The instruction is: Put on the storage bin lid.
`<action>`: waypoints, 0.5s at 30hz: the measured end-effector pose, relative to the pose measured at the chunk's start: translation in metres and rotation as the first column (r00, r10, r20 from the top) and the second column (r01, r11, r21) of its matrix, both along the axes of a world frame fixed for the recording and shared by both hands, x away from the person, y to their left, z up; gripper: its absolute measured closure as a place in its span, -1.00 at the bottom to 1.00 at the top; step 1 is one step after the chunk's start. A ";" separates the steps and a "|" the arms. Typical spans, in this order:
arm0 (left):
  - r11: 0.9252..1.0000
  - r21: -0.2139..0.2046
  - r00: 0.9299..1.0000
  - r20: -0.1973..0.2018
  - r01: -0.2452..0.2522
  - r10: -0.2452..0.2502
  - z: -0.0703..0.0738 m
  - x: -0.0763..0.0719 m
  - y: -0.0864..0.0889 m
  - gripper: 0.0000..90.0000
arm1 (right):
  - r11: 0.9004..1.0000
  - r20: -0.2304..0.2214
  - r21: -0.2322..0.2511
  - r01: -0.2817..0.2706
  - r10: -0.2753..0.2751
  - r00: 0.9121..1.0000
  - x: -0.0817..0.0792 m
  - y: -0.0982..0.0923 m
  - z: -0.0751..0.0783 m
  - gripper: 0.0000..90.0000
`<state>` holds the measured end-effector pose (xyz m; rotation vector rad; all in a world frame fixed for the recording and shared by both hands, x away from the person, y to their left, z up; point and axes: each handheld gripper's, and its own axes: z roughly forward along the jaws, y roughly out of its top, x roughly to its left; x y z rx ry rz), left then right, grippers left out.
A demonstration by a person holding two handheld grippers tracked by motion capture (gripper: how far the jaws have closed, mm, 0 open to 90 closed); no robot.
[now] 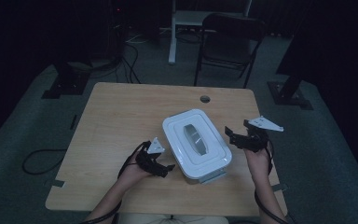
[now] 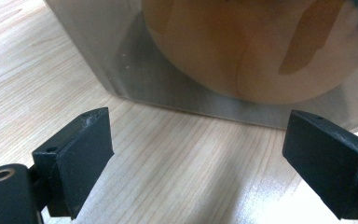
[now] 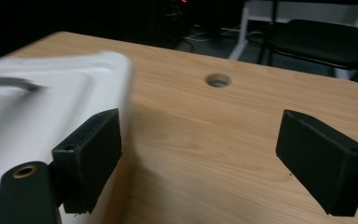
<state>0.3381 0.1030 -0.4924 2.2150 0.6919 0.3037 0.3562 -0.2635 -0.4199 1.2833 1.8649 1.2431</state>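
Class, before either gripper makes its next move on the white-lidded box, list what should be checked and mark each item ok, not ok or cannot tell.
1. White plastic lid seated on the clear box: ok.
2. Left gripper open, nothing between its jaws: ok.
3. Right gripper open, nothing between its jaws: ok.
4. Both grippers apart from the box, one on each side: ok.
5. Box fully on the light wooden table, away from the edges: ok.
6. Lid latched to the box: cannot tell.

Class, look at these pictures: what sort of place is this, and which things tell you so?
Probably a dim lab or workroom: a bare wooden table with a cable hole, a folding chair, and cables on carpet around dark stands.
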 end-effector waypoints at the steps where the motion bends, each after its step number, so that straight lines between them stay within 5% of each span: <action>1: 1.000 -0.001 1.000 -0.001 -0.001 0.001 0.000 0.000 0.000 -0.80 | 1.000 -0.004 0.000 0.006 -0.006 1.000 0.002 -0.002 -0.004 -0.69; 9: 1.000 -0.005 1.000 0.005 0.000 0.000 0.005 0.004 -0.002 -0.80 | 0.999 -0.085 -0.003 0.039 -0.039 0.996 0.013 -0.015 -0.049 -0.69; 15: 1.000 -0.014 1.000 0.001 0.014 -0.014 0.006 0.006 -0.004 -0.80 | 1.000 -0.132 -0.014 0.007 -0.008 0.991 0.010 -0.009 -0.074 -0.69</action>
